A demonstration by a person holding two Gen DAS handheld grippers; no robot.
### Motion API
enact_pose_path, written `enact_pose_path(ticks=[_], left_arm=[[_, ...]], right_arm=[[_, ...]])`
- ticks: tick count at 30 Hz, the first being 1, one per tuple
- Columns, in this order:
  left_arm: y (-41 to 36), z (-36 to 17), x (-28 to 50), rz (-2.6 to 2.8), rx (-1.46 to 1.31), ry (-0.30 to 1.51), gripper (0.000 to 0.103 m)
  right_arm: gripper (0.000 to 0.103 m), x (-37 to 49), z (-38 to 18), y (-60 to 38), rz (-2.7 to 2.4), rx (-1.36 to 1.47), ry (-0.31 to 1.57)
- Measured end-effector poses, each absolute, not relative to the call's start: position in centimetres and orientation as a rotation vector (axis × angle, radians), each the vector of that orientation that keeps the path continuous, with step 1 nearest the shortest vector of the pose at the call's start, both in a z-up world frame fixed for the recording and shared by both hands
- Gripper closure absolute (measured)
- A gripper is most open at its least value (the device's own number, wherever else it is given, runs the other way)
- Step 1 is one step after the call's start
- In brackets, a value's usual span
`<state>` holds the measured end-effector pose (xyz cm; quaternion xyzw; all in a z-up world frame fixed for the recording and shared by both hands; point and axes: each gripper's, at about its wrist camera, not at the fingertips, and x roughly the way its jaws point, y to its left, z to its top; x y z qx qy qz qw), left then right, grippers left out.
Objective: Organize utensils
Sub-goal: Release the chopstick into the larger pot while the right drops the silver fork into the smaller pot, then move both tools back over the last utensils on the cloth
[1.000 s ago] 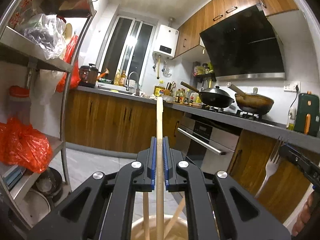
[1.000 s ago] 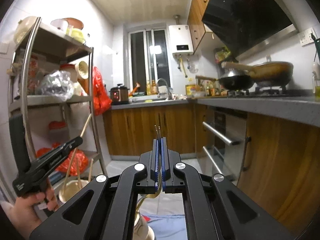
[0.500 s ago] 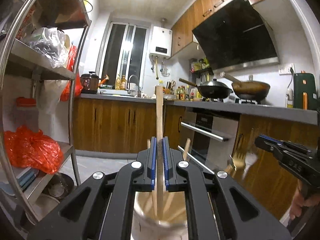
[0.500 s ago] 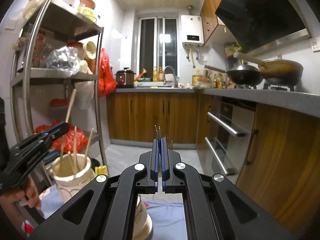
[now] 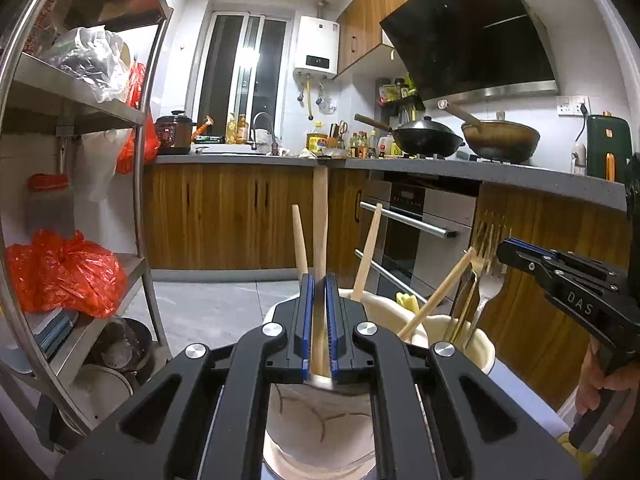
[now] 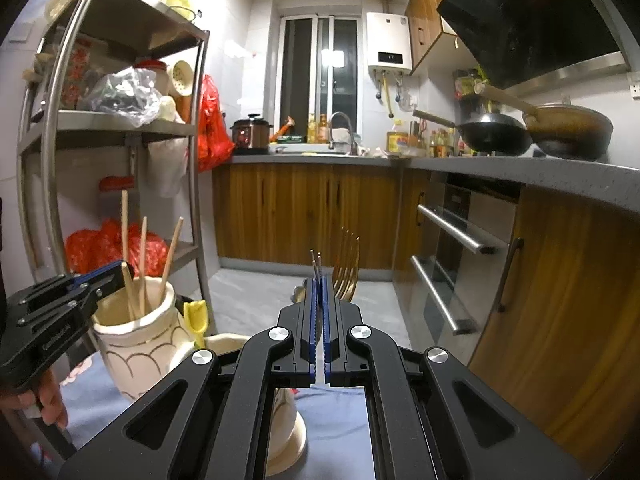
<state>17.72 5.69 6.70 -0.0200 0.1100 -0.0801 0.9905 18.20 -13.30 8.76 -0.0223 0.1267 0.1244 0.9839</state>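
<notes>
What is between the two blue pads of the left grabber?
A wooden chopstick stands upright between the pads of the left gripper, which pinch it above the cream jar. The left wrist view shows this best.

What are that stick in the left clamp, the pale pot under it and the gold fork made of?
The stick looks like plain unvarnished wood: matte, pale tan, flat-sided. The pot seems to be glazed ceramic: cream, slightly glossy, with thin brown scallop lines. The gold fork is probably metal with a brassy, shiny finish, since its tines glint; whether it is solid or only plated cannot be told.
</notes>
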Motion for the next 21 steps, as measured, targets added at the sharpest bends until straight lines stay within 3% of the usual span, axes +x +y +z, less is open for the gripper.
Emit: enact_pose_path(ticks=[6, 7, 8, 10, 12, 14, 15, 17, 19, 21], left_arm=[[5.4, 6.6, 17.8, -0.166, -0.030, 0.224, 0.096], [5.3, 6.6, 17.8, -0.166, -0.029, 0.224, 0.094], [5.4, 6.6, 17.7, -0.166, -0.029, 0.223, 0.091], [5.4, 6.7, 17.6, -0.166, -0.032, 0.219, 0.076], [5.5, 6.7, 17.4, -0.165, -0.034, 0.210, 0.071], [5.5, 6.7, 17.1, -0.163, -0.031, 0.208, 0.068], [5.5, 6.6, 16.9, -0.159, -0.028, 0.209, 0.062], [5.7, 6.6, 16.4, -0.147, -0.023, 0.207, 0.048], [6.0, 6.7, 15.7, -0.126, -0.025, 0.205, 0.038], [6.4, 6.9, 15.0, -0.118, -0.038, 0.206, 0.026]], right_arm=[[0.098, 18.4, 8.6, -13.3, 0.248, -0.043, 0.264], [0.092, 18.3, 8.7, -13.4, 0.248, -0.037, 0.260], [0.085, 18.3, 8.7, -13.4, 0.248, -0.033, 0.254], [0.076, 18.1, 8.9, -13.6, 0.253, -0.019, 0.243], [0.074, 17.8, 9.0, -13.9, 0.251, -0.011, 0.237], [0.058, 17.6, 9.1, -14.2, 0.252, -0.002, 0.237], [0.051, 17.4, 9.1, -14.4, 0.251, 0.005, 0.236], [0.023, 17.0, 9.0, -14.9, 0.244, 0.021, 0.237], [0.009, 16.6, 8.9, -15.4, 0.242, 0.040, 0.252], [0.006, 16.1, 8.7, -15.8, 0.234, 0.053, 0.263]])
